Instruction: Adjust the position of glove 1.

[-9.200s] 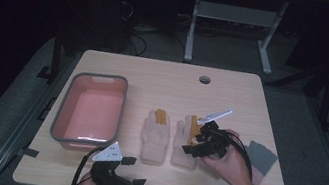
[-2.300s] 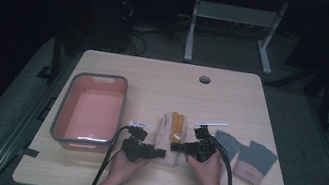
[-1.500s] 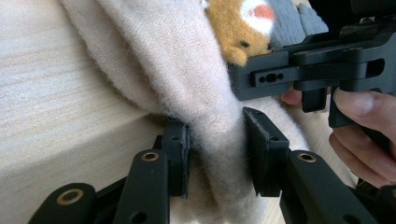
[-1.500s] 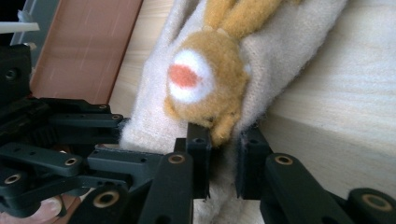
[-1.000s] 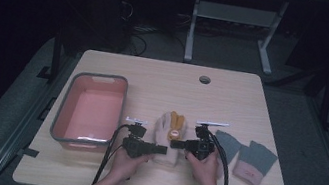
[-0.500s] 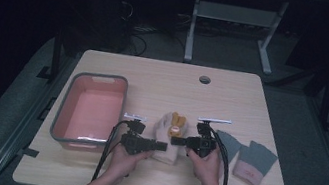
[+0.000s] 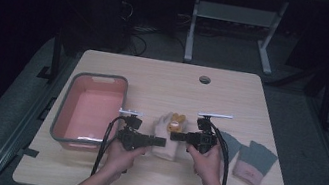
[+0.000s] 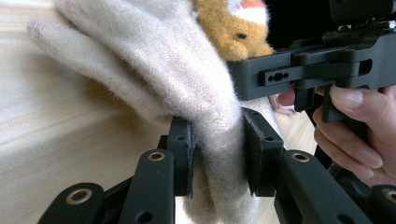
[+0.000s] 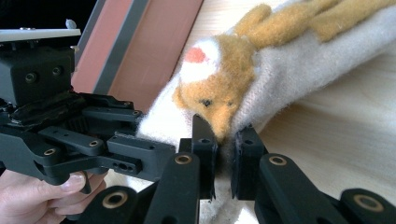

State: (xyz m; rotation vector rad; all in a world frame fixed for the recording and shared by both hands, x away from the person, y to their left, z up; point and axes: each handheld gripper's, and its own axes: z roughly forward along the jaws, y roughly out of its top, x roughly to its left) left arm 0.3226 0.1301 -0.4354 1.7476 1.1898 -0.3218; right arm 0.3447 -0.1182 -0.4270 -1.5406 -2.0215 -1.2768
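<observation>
1. Two grippers are met over one cream glove (image 7: pixel 167 136) near the middle of the wooden table (image 7: pixel 164 80), each clamped on its knit from an opposite side.
2. The left gripper (image 7: pixel 160 142) is pointed to the right in the high view; in the left gripper view its jaws are seen narrowed onto a bunched fold of the cream glove (image 8: pixel 187 93), both pads pressed into the wool.
3. The right gripper (image 7: pixel 173 136) is pointed to the left; in the right gripper view its jaws are almost closed, with a thin edge of the glove pinched between them just beneath the orange plush animal face (image 9: pixel 212 91) sewn onto it.
4. The glove is raised slightly at the pinched part, while its fingers are spread toward the table surface in the left gripper view.
5. The orange face is seen at the far end of the glove in the high view, above both grippers.
6. A pink tray (image 7: pixel 69 107) with a grey rim is stood just left of the left gripper, apart from the glove.
7. A pair of grey gloves (image 7: pixel 256 161) with pink cuffs is laid flat to the right of the right hand (image 7: pixel 206 163), untouched.
</observation>
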